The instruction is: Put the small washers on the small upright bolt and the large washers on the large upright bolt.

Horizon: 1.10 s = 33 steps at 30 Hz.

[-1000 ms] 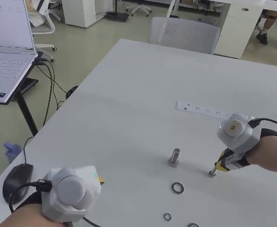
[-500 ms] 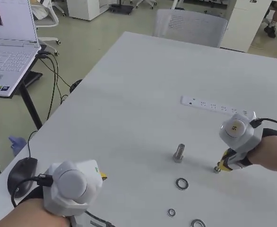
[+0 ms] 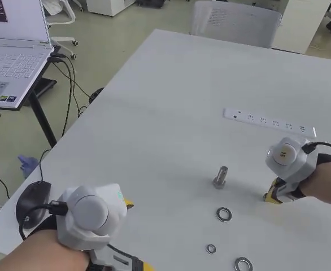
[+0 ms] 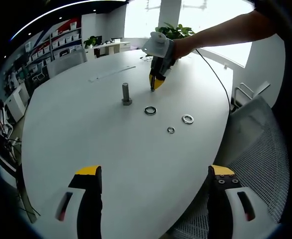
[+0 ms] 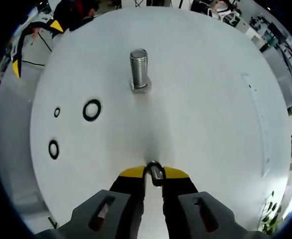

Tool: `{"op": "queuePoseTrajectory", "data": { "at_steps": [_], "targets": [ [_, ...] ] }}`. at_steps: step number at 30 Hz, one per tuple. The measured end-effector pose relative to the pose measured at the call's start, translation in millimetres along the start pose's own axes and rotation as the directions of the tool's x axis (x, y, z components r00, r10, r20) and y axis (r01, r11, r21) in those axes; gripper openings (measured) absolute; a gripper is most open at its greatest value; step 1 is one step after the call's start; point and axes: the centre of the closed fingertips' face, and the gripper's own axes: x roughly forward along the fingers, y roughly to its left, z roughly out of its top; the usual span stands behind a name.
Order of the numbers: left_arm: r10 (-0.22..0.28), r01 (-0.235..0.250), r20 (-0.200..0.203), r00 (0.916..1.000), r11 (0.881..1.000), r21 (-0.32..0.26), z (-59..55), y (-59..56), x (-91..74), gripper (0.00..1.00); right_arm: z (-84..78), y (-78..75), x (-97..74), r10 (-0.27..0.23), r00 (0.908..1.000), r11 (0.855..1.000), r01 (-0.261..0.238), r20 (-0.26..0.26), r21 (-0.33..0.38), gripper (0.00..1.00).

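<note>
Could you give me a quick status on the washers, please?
Left gripper open, off the work. Right gripper shut on small metal piece, bolt or washer unclear. Three washers loose on table; large bolt bare. Nothing blocking.

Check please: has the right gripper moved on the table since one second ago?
No. The right gripper keeps the same gap to the right of the large bolt, clamped on the small bolt; the camera shifted, not the gripper.

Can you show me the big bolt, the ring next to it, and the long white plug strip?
big bolt (image 3: 221,175), head view, on its threaded shaft.
ring (image 3: 218,214), head view, on its left rim.
plug strip (image 3: 270,121), head view, on its top face.
</note>
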Motion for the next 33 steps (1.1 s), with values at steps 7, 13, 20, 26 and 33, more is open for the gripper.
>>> {"op": "queuePoseTrajectory", "data": {
  "at_steps": [7, 13, 20, 26, 33],
  "targets": [
    [-0.008, 0.008, -0.01, 0.9999, 1.0, -0.005, -3.0, -0.1, 1.1, 0.87, -0.5, -0.5, -0.6, 0.001, 1.0, 1.0, -0.001, -0.005, -0.016, 0.13],
    [-0.005, 0.005, 0.005, 1.0, 1.0, 0.008, 0.7, -0.1, 1.5, 0.86, -1.3, -0.8, -1.2, 0.002, 1.0, 1.0, -0.002, 0.0, -0.014, 0.14],
    [-0.011, 0.011, 0.001, 0.9999, 1.0, 0.004, -1.3, -1.8, 2.7, 0.86, -2.7, -4.5, 0.9, 0.003, 1.0, 1.0, -0.002, 0.0, -0.024, 0.14],
    [-0.006, 0.006, 0.023, 0.9997, 1.0, -0.014, 2.6, -2.0, 1.7, 0.89, -4.1, -4.8, 1.5, 0.002, 1.0, 1.0, -0.002, -0.002, -0.027, 0.19],
    [-0.004, 0.005, 0.027, 0.9996, 1.0, -0.03, 5.2, -2.4, -0.5, 0.89, -0.1, -3.1, -6.4, 0.024, 0.9992, 1.0, -0.024, 0.031, 0.011, 0.2]
  ]
}}
